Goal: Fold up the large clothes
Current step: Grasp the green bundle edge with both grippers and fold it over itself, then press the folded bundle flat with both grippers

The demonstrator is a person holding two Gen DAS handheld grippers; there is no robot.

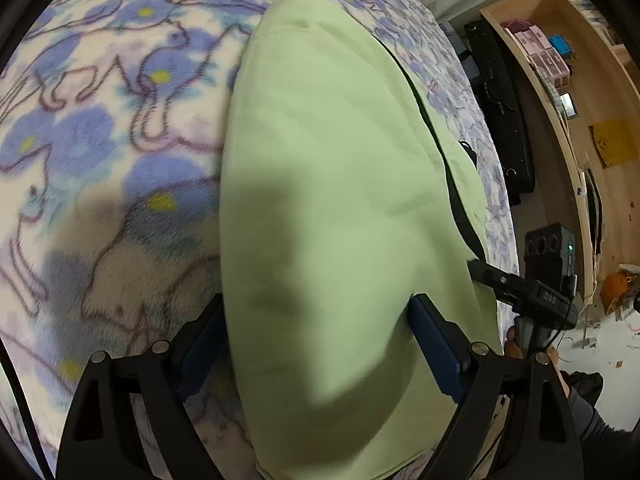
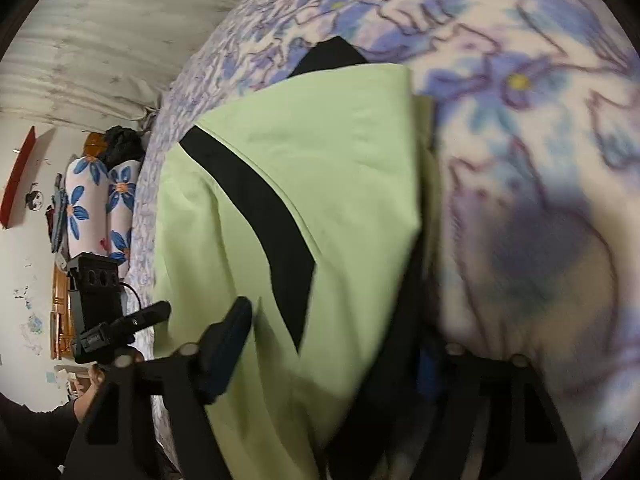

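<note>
A smooth light-green garment (image 1: 332,184) with black stripes lies on the fuzzy floral blanket (image 1: 100,120), between the wide-spread left gripper (image 1: 316,340); the right gripper's (image 2: 332,344) spread is unclear.

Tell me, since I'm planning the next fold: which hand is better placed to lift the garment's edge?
Probably the left. The left gripper has its fingers open astride the green garment. The right gripper straddles cloth too, but one finger is hidden under it.

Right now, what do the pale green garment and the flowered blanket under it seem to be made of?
The pale green garment with black bands looks like smooth, matte woven cloth, perhaps cotton: flat surface, soft creases. The blue-flowered blanket looks like plush fleece: its fuzzy pile blurs the print.
</note>
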